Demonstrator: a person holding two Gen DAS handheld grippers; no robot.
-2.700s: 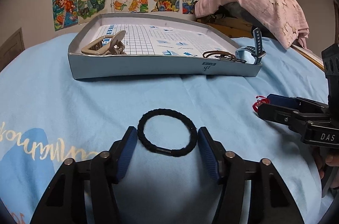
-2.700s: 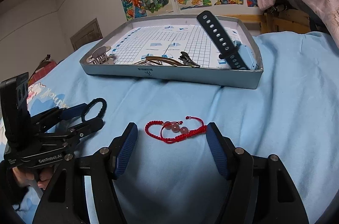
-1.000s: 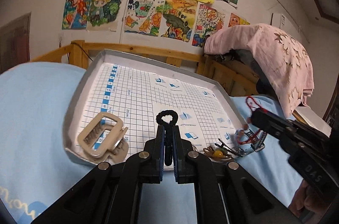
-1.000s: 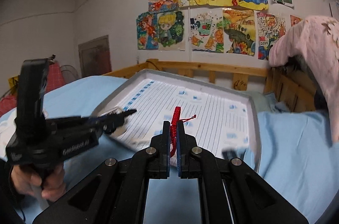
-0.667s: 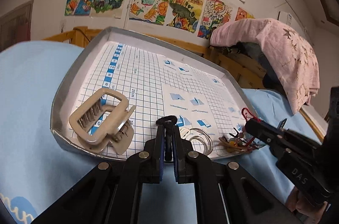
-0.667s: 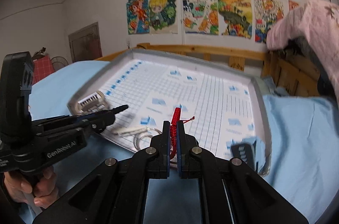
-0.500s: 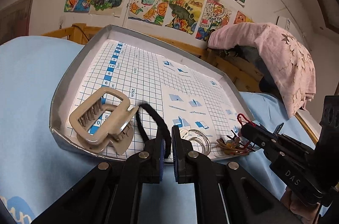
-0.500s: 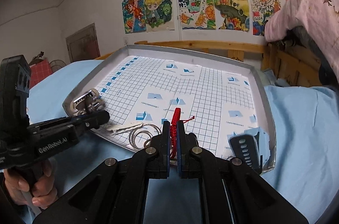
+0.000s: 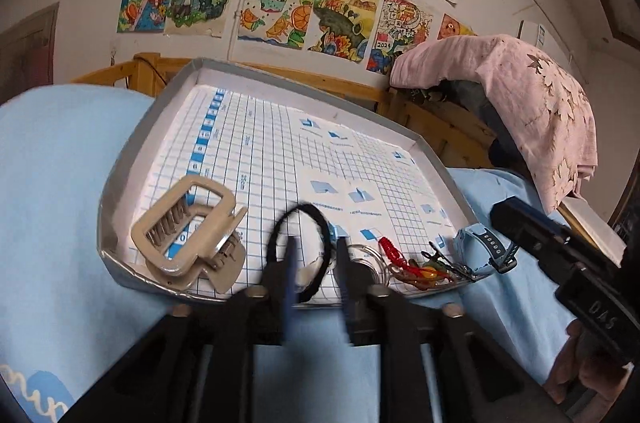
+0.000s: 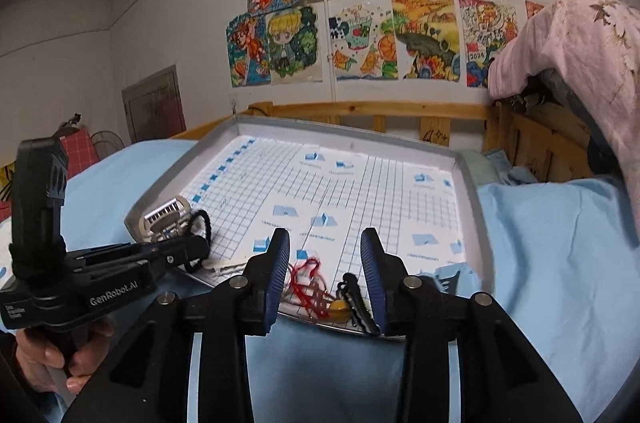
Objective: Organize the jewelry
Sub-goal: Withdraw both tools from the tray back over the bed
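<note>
Shallow grey tray, grid-printed floor, on pale blue bedding. Near edge, left to right: beige plastic claw clip, toothed; black elastic hair tie, round loop, lying between the opening left gripper jaws, pads clear; red braided cord bracelet, loose between the opening right gripper jaws; blue perforated watch strap

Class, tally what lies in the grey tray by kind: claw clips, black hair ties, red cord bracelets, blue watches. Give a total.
Claw clip: 1
Black hair tie: 1
Red cord bracelet: 1
Blue watch: 1
Total: 4, all in the tray.
</note>
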